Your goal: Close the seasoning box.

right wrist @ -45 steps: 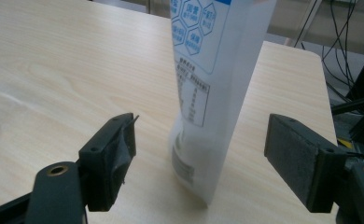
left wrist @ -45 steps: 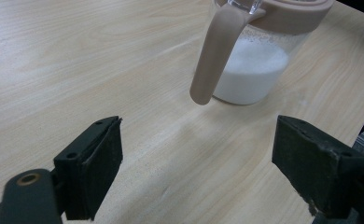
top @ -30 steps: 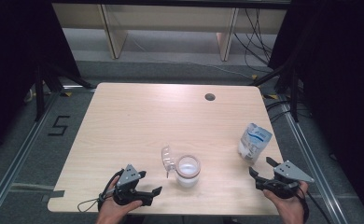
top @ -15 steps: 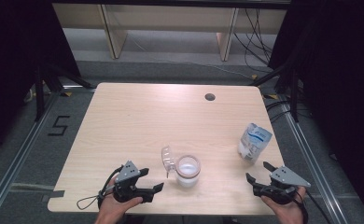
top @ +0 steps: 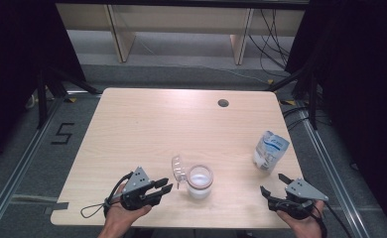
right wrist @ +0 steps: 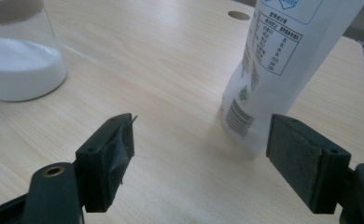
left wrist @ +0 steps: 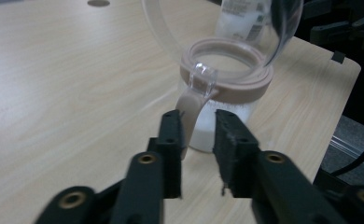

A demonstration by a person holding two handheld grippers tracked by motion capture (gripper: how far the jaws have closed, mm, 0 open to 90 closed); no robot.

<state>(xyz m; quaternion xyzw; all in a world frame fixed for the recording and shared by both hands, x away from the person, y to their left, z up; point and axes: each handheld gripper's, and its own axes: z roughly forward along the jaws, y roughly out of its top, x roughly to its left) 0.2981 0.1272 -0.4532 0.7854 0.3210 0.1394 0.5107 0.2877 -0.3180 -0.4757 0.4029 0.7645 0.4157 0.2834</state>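
Clear jar [top: 200, 181] with beige rim, white-and-blue pouch [top: 269, 151], pale wood table [top: 147, 129]

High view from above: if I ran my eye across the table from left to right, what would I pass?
Left gripper → open clear lid → jar of white powder → white pouch → right gripper. The pouch and the right gripper overlap a little sideways, with the pouch farther back on the table.

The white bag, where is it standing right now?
In the high view the white bag stands upright near the table's right edge, right of the glass jar and just ahead of the right claw.
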